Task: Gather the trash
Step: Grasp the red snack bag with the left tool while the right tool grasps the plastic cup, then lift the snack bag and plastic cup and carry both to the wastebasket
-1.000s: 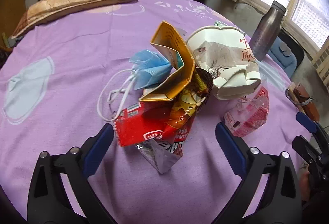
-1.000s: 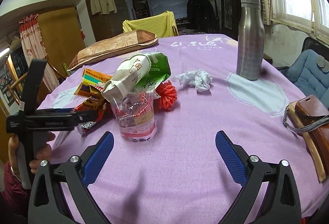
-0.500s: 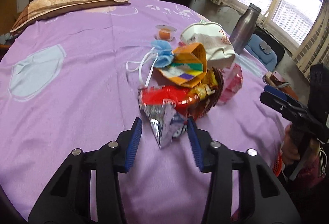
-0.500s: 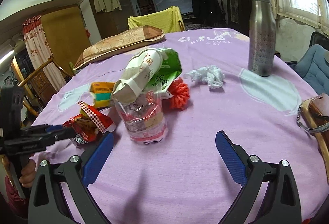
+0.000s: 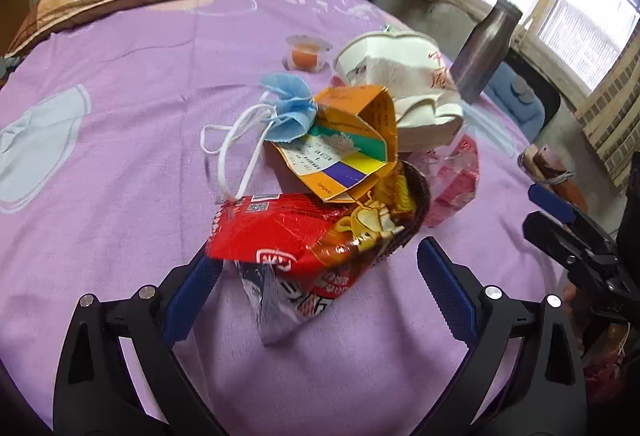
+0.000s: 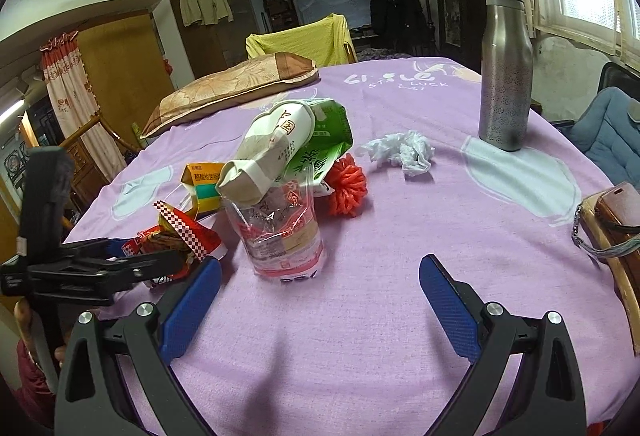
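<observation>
Half a second ago we had the left hand-held gripper [image 5: 318, 290] narrowed near the silver tail of the red snack wrapper [image 5: 286, 240]; now its jaws stand wide again, one on each side of that wrapper, gripping nothing. Whether the left pad touches the wrapper we cannot tell. Just beyond it the orange carton [image 5: 352, 144] leans on the pile, with the blue face mask [image 5: 290, 106] to its left and the crushed paper cup [image 5: 404, 88] farther ahead to the right. Our right hand-held gripper [image 6: 320, 310] is spread wide as before, empty above the purple counter [image 6: 400, 316], the clear plastic cup [image 6: 280, 236] standing ahead.
</observation>
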The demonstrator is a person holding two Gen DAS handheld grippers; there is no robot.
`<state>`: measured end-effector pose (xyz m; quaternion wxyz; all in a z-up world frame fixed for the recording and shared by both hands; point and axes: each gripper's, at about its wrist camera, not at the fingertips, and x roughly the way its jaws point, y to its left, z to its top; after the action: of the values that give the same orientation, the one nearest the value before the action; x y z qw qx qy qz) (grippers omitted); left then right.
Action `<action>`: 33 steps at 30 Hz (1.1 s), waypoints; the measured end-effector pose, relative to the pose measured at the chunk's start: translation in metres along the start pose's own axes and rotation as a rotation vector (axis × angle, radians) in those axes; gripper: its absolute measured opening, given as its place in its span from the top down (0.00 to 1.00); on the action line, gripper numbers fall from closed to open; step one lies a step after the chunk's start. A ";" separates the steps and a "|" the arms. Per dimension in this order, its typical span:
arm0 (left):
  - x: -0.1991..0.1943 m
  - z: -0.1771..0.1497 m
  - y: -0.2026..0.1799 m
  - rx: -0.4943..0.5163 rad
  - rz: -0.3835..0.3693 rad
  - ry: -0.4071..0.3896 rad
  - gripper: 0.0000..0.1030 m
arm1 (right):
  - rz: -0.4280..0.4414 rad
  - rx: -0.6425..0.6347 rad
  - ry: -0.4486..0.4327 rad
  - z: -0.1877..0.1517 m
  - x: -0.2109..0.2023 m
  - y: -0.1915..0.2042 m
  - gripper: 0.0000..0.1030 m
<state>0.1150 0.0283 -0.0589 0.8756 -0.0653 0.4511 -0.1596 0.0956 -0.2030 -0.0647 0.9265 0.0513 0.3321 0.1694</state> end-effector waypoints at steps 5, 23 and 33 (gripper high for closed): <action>-0.020 -0.009 0.016 0.014 -0.006 -0.052 0.54 | 0.017 0.006 0.009 0.004 0.007 0.001 0.05; -0.059 -0.037 0.023 -0.062 -0.034 -0.139 0.07 | 0.051 0.001 0.158 0.024 0.075 0.025 0.58; -0.030 -0.014 -0.012 -0.027 0.064 -0.139 0.06 | 0.069 -0.002 0.093 0.012 0.045 0.008 0.63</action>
<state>0.0845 0.0276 -0.0409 0.9086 -0.0738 0.3930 -0.1204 0.1336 -0.1793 -0.0804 0.9037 0.0538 0.3726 0.2038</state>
